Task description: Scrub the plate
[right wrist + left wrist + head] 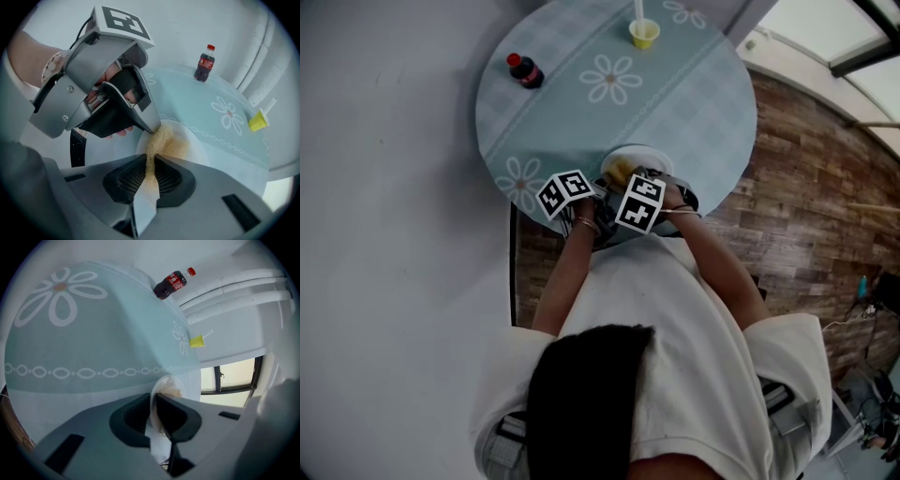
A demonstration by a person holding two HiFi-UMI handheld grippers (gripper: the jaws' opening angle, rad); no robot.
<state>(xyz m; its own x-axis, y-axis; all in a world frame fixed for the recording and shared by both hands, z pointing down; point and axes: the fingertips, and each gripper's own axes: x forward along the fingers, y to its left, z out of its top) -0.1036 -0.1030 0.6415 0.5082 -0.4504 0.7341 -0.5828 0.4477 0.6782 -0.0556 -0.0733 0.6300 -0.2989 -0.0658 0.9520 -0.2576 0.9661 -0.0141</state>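
A white plate (639,156) lies near the front edge of the round table (694,103). My left gripper (153,405) is shut on the plate's near rim, and the plate (171,386) shows edge-on between its jaws. My right gripper (151,165) is shut on a tan scrubbing pad (161,138), which rests on the plate (199,147). In the right gripper view, the left gripper (151,125) clamps the rim just beside the pad. From the head view both grippers sit side by side over the plate, and their marker cubes hide the jaws.
A cola bottle (525,71) stands at the table's far left and a yellow cup with a straw (644,34) at its far side. The table's pale blue cloth has daisy prints. To the right lies brick-patterned floor (797,187).
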